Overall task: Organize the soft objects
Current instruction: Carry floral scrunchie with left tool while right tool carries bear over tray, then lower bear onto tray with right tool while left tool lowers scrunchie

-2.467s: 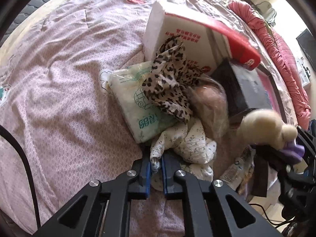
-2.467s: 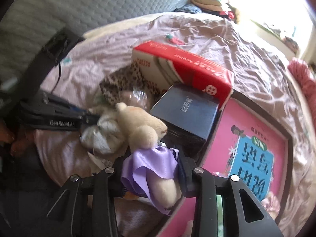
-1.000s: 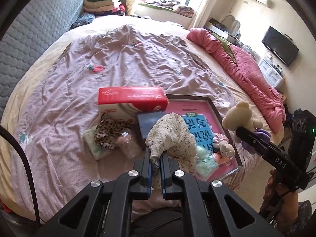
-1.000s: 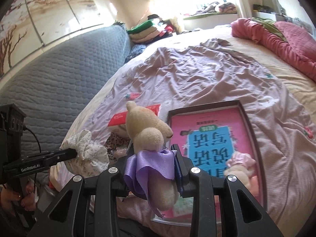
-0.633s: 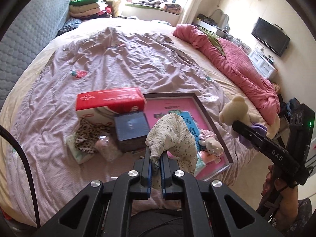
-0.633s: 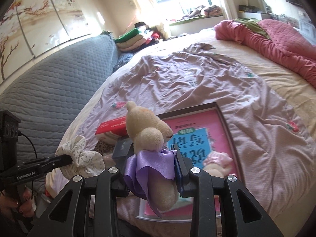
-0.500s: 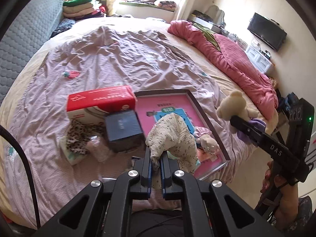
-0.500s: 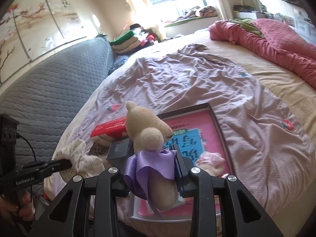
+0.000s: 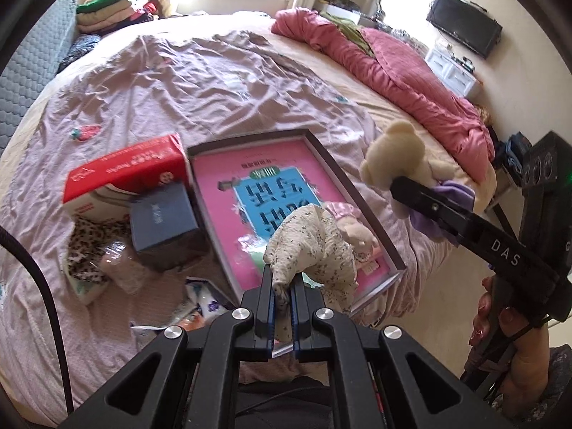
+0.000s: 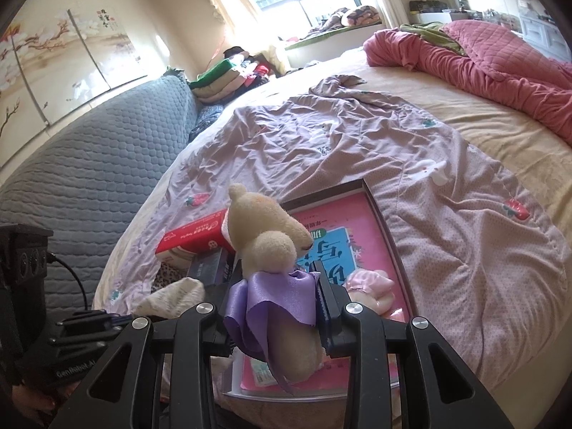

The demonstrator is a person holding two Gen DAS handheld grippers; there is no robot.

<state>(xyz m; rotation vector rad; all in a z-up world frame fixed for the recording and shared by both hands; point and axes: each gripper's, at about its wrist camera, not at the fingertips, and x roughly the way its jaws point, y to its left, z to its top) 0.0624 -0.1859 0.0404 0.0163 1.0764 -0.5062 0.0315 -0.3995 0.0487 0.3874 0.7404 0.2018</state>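
My left gripper (image 9: pixel 281 295) is shut on a cream floral cloth (image 9: pixel 314 243) and holds it above the bed's near edge. The cloth also shows at the left of the right wrist view (image 10: pixel 171 296). My right gripper (image 10: pixel 277 295) is shut on a cream teddy bear (image 10: pixel 268 236) with a purple satin skirt (image 10: pixel 275 300). The bear shows in the left wrist view (image 9: pixel 397 157), held up to the right of the pink book. A small pink-dressed bear (image 9: pixel 352 227) lies on the pink book (image 9: pixel 264 196). A leopard-print cloth (image 9: pixel 85 246) lies at the left.
A red and white box (image 9: pixel 121 175), a dark blue box (image 9: pixel 161 218) and plastic packets (image 9: pixel 200 300) lie on the mauve sheet (image 9: pixel 178 82). A pink quilt (image 9: pixel 404 68) lies along the bed's right side. A grey padded headboard (image 10: pixel 89 164) stands at the left.
Both grippers have lifted off the pile with the cloth and the bear and drawn back from the bed. In the last half second the view has shifted slightly; grips are unchanged.
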